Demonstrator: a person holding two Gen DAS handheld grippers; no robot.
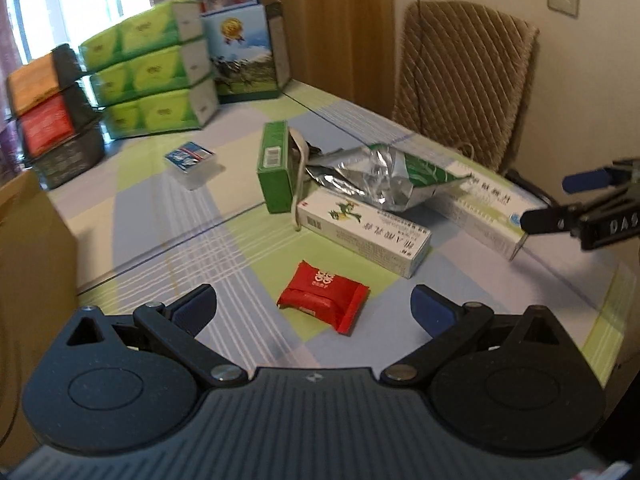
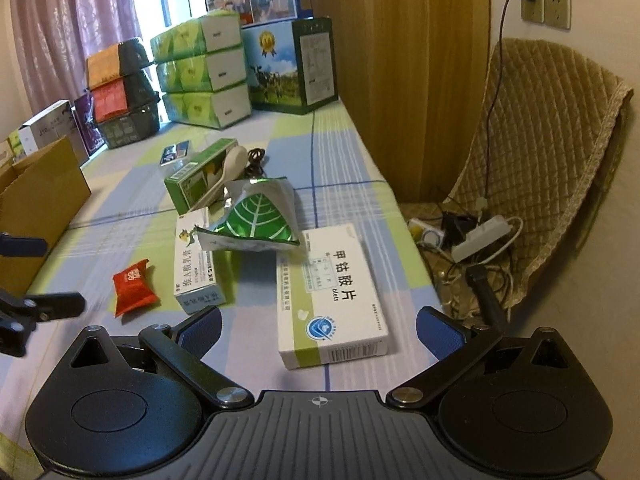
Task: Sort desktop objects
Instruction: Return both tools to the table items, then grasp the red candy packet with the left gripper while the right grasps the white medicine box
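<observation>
Jaws of the left gripper (image 1: 314,312) are being held wide apart with nothing between them; the red sachet (image 1: 323,296) is lying on the checked tablecloth (image 1: 160,216) just ahead, centred in the gap. Jaws of the right gripper (image 2: 318,330) are likewise being held wide and empty, with the flat white tablet box (image 2: 332,296) lying directly ahead, its near end between the pads.

Judgement: the sachet is being taken as light, soft and crinkly, likely slippery; grasping across its plump middle, not the crimped ends, is being advised. The tablet box is being judged stiff and light; gripping across its long side edges is being preferred.

Only in the right wrist view are a white spoon (image 2: 224,178) and a coiled black cable (image 2: 256,160) being shown, beyond the foil pouch (image 2: 256,216). In the left wrist view the pouch's crumpled silver side is being shown instead.
</observation>
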